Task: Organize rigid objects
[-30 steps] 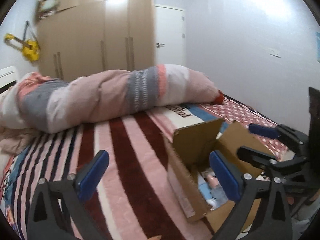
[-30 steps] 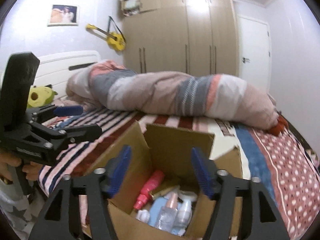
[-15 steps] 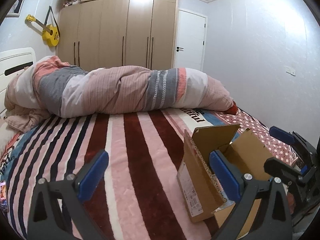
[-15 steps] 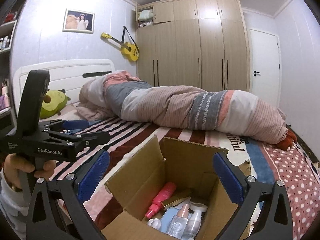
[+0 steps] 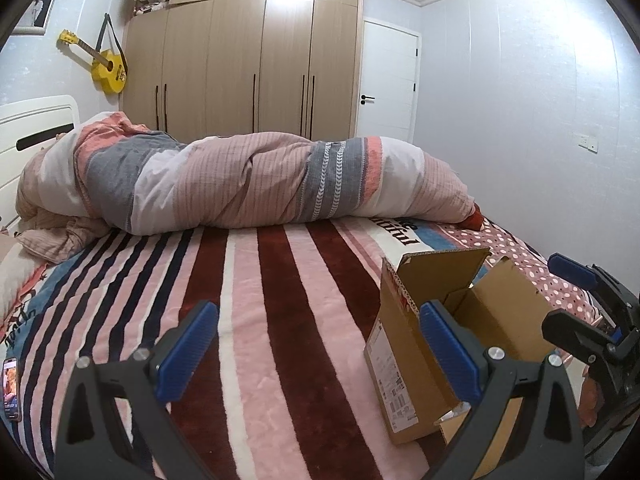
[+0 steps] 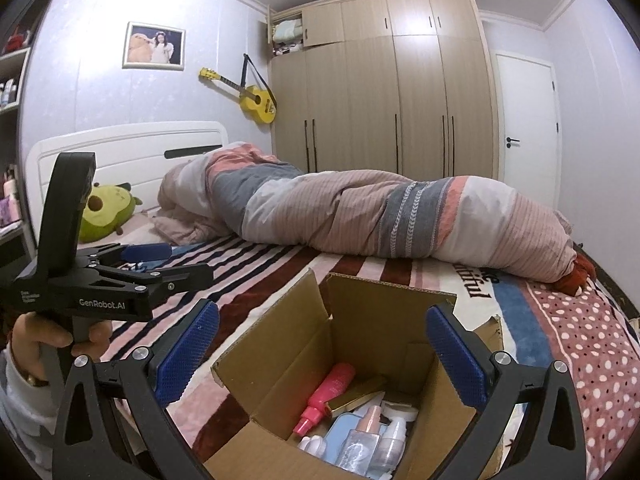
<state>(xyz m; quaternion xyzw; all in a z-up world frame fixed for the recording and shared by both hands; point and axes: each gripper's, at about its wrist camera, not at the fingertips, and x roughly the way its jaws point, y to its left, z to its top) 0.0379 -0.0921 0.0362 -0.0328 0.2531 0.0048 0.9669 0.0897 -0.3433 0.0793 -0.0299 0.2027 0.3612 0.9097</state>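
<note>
Right tool [image 6: 322, 354] spread to its widest, nothing between the blue pads, poised just over the open cardboard box [image 6: 360, 320]. Left tool [image 5: 316, 350] likewise wide apart and empty, aimed over the striped blanket [image 5: 248, 320] with the box off to its right side.

Inside the box, nearest the lens: a clear spray bottle [image 6: 358, 444] and a white pump bottle [image 6: 394, 440], upright and touching. Just beyond, a pink bottle [image 6: 328, 396] lying tilted against a gold tube [image 6: 356, 398]. Bed surface around the box bare of loose items as far as visible.

Probably between picks, so best to choose one target before dipping in. Pink bottle looks easiest: exposed along its length, slim enough for the pads. Approach from above, pads either side of its body, clear of the box flaps [image 6: 268, 344]. Close gently; smooth plastic likely to slip if pinched near the cap.

Farther off, rolled duvet [image 6: 400, 216] across the bed, then wardrobe [image 6: 396, 92] and yellow guitar [image 6: 256, 100] on the wall.
</note>
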